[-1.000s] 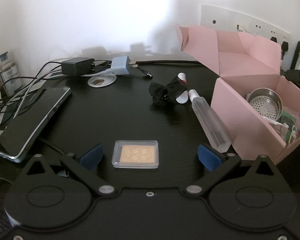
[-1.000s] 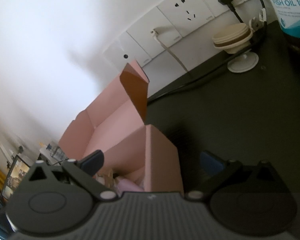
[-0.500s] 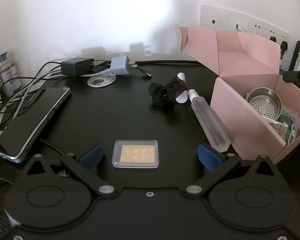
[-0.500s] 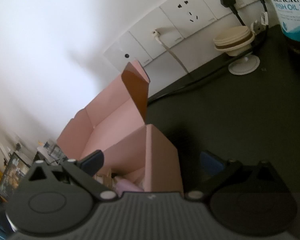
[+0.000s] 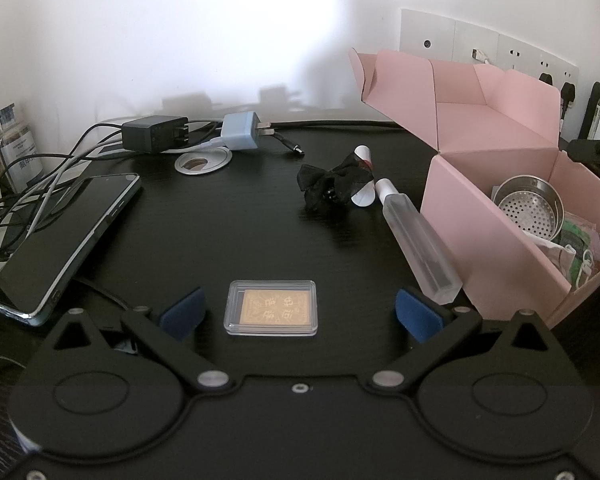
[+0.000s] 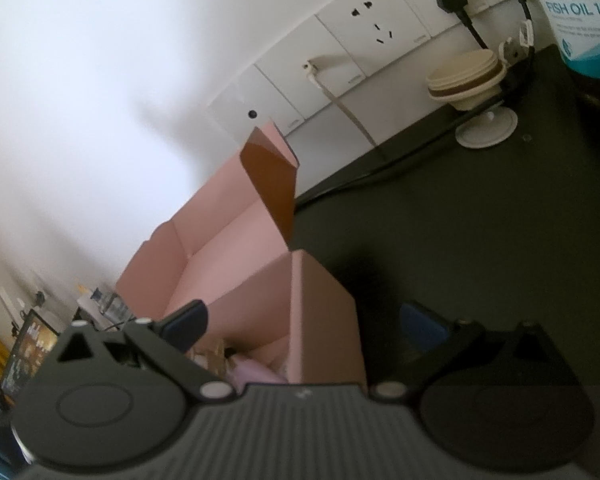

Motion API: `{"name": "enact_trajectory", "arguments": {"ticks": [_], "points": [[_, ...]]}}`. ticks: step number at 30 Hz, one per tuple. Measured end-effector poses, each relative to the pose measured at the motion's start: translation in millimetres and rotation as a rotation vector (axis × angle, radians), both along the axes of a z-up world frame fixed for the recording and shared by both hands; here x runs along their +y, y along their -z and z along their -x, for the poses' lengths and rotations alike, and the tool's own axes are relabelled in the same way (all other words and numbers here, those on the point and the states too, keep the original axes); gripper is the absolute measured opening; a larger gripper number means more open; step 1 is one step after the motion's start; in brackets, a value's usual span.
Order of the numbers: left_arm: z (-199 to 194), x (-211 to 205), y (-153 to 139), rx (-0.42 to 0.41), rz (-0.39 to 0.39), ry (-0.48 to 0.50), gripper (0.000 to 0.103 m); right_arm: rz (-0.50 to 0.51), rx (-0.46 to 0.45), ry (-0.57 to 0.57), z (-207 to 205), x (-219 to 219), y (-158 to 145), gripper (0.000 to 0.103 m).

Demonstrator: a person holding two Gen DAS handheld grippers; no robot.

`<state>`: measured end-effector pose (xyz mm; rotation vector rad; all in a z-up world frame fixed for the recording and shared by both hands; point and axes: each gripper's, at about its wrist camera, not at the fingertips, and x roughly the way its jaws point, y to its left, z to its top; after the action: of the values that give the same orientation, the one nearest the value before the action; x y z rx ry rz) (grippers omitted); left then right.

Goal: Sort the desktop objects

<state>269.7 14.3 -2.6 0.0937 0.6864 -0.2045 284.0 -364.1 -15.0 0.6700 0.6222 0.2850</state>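
My left hand-held gripper (image 5: 299, 311) spread around the clear card case (image 5: 271, 307), right hand-held gripper (image 6: 303, 321) spread, bottle (image 6: 577, 16) reads "BLACKMOR… FISH OIL".

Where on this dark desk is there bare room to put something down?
The widest bare patch lies mid-desk, bordered by the phone, the cased card and the black bow. Another lies right of the pink box, toward the fish-oil bottle. Crowded: the chargers and cables at the back left.
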Motion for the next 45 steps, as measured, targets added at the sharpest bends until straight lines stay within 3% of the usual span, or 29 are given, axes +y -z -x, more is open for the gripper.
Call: {"name": "enact_trajectory", "arguments": {"ticks": [45], "points": [[2.0, 6.0, 0.4, -0.002, -0.004, -0.047, 0.103, -0.039, 0.01, 0.016, 1.0, -8.6, 2.0, 0.102]]}}
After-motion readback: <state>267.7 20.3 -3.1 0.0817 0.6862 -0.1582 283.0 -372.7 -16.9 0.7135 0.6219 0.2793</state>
